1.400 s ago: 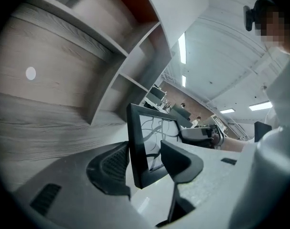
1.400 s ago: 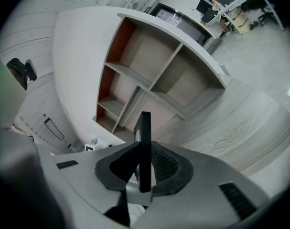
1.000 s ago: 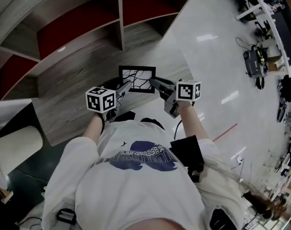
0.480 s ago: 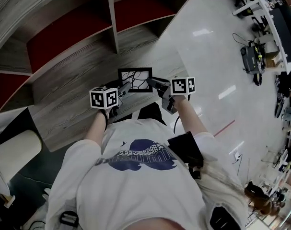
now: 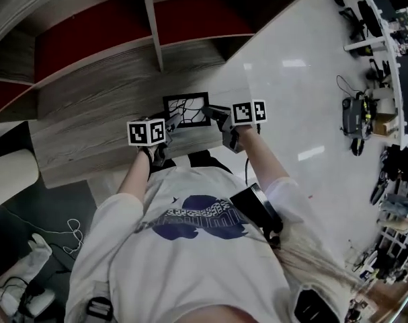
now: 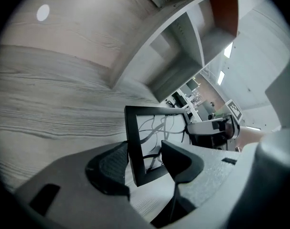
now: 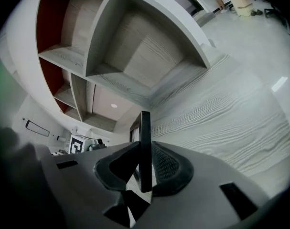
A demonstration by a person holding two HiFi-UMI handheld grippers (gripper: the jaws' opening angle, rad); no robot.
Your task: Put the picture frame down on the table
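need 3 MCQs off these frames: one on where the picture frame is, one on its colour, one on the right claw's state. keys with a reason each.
1. Where is the picture frame?
A) between the left claw and right claw, over the wood-grain table
B) inside a cardboard box
C) hung on a wall

2. Frame border colour?
A) white
B) red
C) black

3. Right claw?
A) open, empty
B) shut on the frame's edge
C) out of view

Key:
1A, the head view shows a claw at each side of it.
2C, the border is black in every view.
3B, the right gripper view shows it clamped on the thin edge.
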